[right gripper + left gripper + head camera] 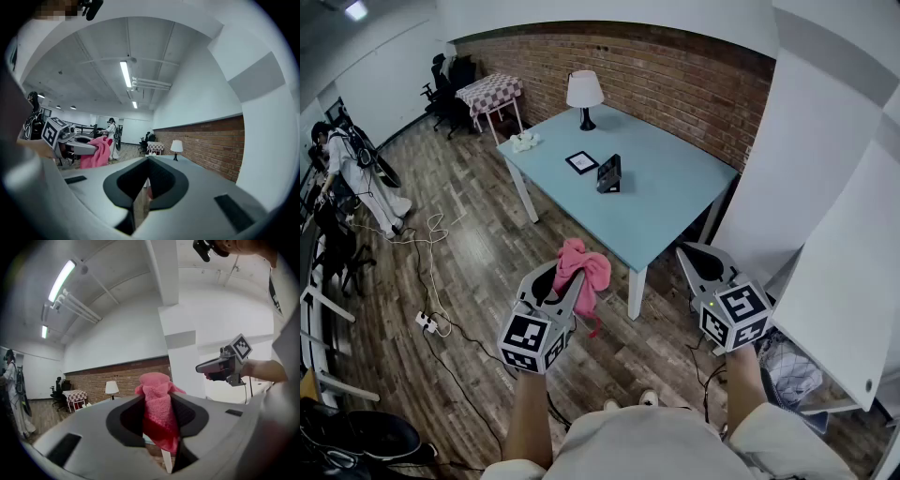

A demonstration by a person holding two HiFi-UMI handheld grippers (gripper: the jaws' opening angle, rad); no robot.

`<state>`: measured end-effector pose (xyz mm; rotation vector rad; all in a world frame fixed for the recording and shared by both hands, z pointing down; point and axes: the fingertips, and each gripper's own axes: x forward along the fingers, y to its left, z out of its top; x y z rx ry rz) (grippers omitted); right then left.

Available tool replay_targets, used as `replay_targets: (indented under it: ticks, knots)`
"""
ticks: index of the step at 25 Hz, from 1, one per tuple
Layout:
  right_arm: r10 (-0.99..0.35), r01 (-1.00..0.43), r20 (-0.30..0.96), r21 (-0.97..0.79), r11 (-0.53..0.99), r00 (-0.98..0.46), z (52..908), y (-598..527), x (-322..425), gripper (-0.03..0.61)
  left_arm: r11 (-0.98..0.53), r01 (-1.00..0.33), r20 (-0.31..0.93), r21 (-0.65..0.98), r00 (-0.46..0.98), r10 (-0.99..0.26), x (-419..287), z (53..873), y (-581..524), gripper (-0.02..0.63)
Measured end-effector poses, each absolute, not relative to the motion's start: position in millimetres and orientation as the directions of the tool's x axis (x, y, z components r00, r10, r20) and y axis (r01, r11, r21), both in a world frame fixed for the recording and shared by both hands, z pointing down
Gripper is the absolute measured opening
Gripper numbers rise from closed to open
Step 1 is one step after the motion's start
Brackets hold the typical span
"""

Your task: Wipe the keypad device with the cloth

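Head view, left gripper [569, 281]: my jaws are clamped on the pink cloth [584, 266], which bunches above them and hangs down one side.
Head view, right gripper [703, 259]: held up level with the left one, carrying nothing.
Head view, keypad device [609, 173]: a dark block standing near the middle of the blue table [675, 192], just beside a small framed card [581, 161] and well apart from both my grippers.
Head view, lamp [584, 97]: at the far edge of the table, clear of the device.
Left gripper view, cloth [159, 408]: pinched firmly between my two jaws, a thick fold rising above them (a good wad to wipe with).
Left gripper view, right gripper [202, 367]: off to the side in the air, well apart.
Right gripper view, jaws: drawn nearly together, only a thin slit between them and nothing in it.
Right gripper view, left gripper [77, 146]: out to the side with the cloth [96, 152] draped from it.
Step in hand: I judge this to be the approach; the cloth is gripped and no wiping has begun.
Next move: I must step up to the table and bring the cloth down onto the device's face. My right gripper could steady the block so it doesn't tip.
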<state>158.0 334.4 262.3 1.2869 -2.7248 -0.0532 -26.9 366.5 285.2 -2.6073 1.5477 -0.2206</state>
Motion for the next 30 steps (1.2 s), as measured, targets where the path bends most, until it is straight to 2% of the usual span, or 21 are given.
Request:
replay_targets:
  ticks: [7, 11, 16, 20, 25, 30]
  knots:
    - [-0.753, -0.747, 0.079, 0.100, 0.658, -0.653, 260.7, 336.5, 152.6, 0.015, -0.475, -0.866, 0.071, -0.159, 0.470, -0.880, -30.1, 285.3, 368.7, 0.147]
    - [-0.777, -0.755, 0.102, 0.187, 0.629, -0.621, 261.9, 336.2, 144.9, 0.017, -0.477, -0.866, 0.076, -0.150, 0.471, -0.879, -38.4, 288.7, 371.9, 0.147]
    - [-0.771, -0.758, 0.113, 0.141, 0.637, -0.627, 260.4, 343.0, 133.5, 0.017, -0.488, -0.861, 0.085, -0.140, 0.481, -0.873, -48.7, 293.4, 374.4, 0.147]
    - [-0.795, -0.770, 0.114, 0.201, 0.605, -0.595, 267.5, 342.3, 135.4, 0.015, -0.497, -0.858, 0.094, -0.131, 0.489, -0.867, -49.7, 298.5, 371.0, 0.147]
    - [-0.777, -0.771, 0.104, 0.100, 0.629, -0.620, 274.7, 333.9, 124.8, 0.014, -0.510, -0.851, 0.101, -0.123, 0.501, -0.860, -58.6, 308.8, 360.0, 0.147]
    - [-0.771, -0.765, 0.113, 0.098, 0.637, -0.627, 287.5, 303.6, 118.7, 0.014, -0.506, -0.854, 0.112, -0.123, 0.495, -0.862, -66.7, 321.8, 327.0, 0.147]
